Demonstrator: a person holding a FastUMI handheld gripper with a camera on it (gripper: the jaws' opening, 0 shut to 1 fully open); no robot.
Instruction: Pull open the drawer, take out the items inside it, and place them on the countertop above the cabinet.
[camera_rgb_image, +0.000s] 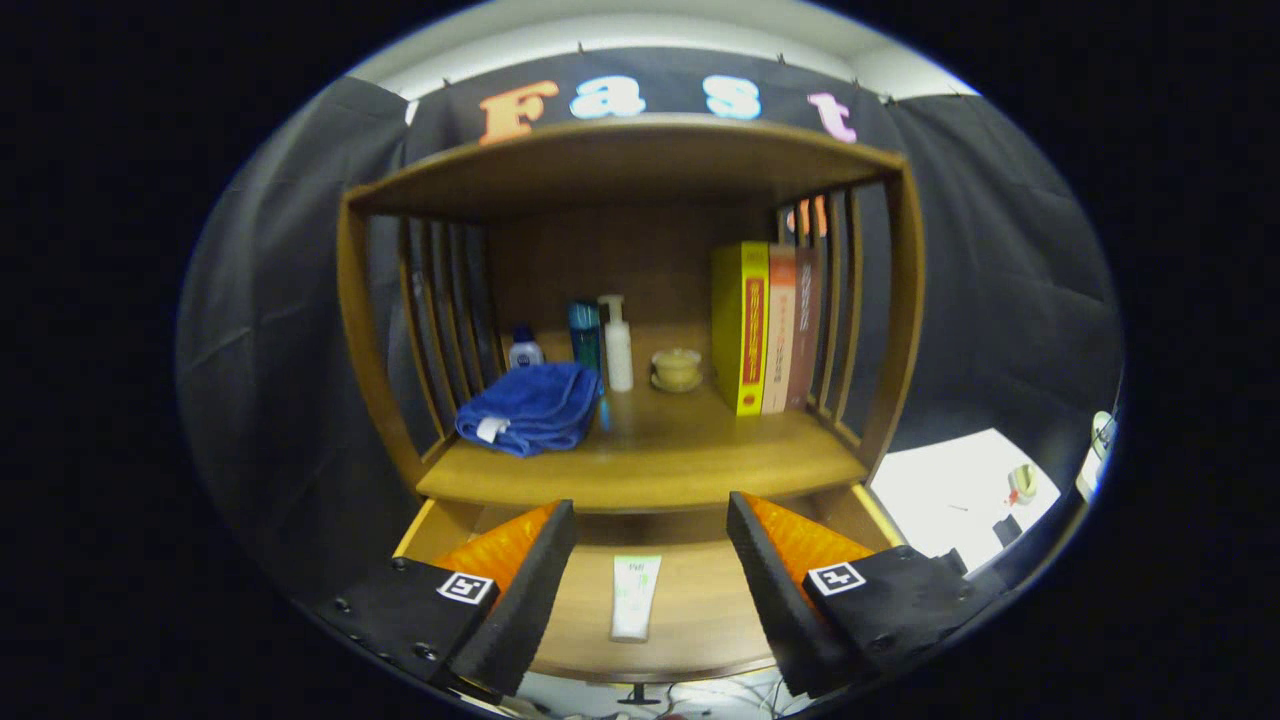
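Lying flat in the open drawer: white tube with green print, cap end toward 6 o'clock, between the fingers. Gripper spread wide, holding nothing, touching nothing. On the countertop at 12 o'clock: folded blue towel, bottles, pump bottle, small jar, upright books.

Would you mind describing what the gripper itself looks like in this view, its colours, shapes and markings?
The gripper has two wedge-shaped fingers with orange bodies, each faced on the inner side with a thick strip of black foam-like padding. Each finger sits on a black base plate with small screws, and each base carries a square black-and-white marker tag. No cables on the gripper can be made out.
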